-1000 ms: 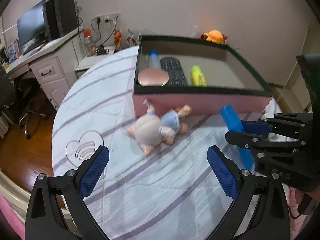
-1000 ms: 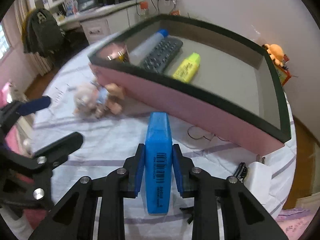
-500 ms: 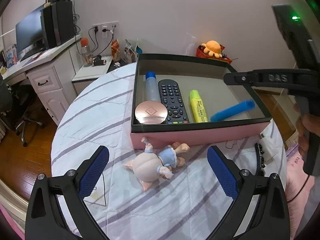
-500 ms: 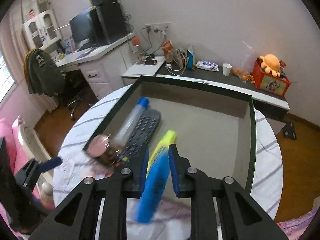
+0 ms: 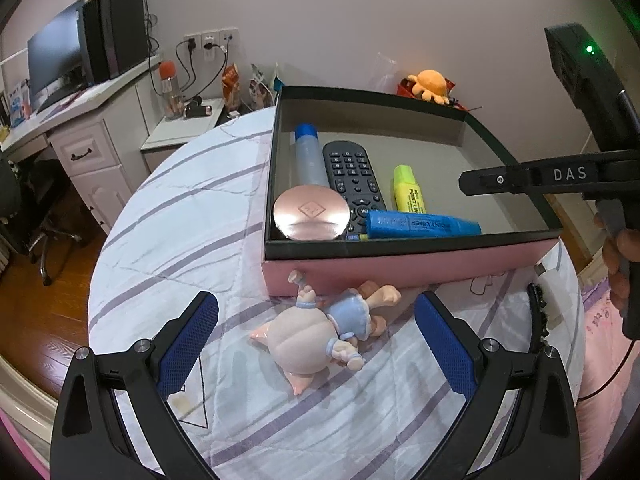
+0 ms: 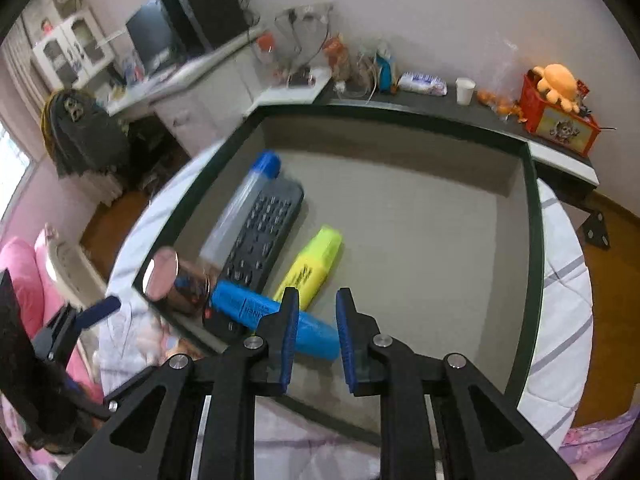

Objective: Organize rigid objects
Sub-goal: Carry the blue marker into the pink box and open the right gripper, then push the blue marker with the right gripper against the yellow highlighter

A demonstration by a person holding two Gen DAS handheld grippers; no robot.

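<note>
A pink box with a dark rim (image 5: 412,245) (image 6: 534,240) stands on the striped table. In it lie a blue highlighter (image 5: 420,225) (image 6: 276,320), a yellow highlighter (image 5: 407,194) (image 6: 312,266), a black remote (image 5: 352,178) (image 6: 260,236), a clear tube with a blue cap (image 5: 309,156) (image 6: 244,200) and a round pink compact (image 5: 310,216) (image 6: 168,280). My right gripper (image 6: 316,304) hovers above the box, open and empty, over the blue highlighter. My left gripper (image 5: 316,320) is open and empty above a pig doll (image 5: 316,332) in front of the box.
A white charger with a black cable (image 5: 540,312) lies at the table's right edge. A desk with a monitor (image 5: 60,60) stands at the left. An orange plush (image 5: 430,84) sits behind the box.
My right gripper carried the blue highlighter from the table over the box, opened, and the highlighter now lies in the box across the remote's end. My left gripper drew back slightly.
</note>
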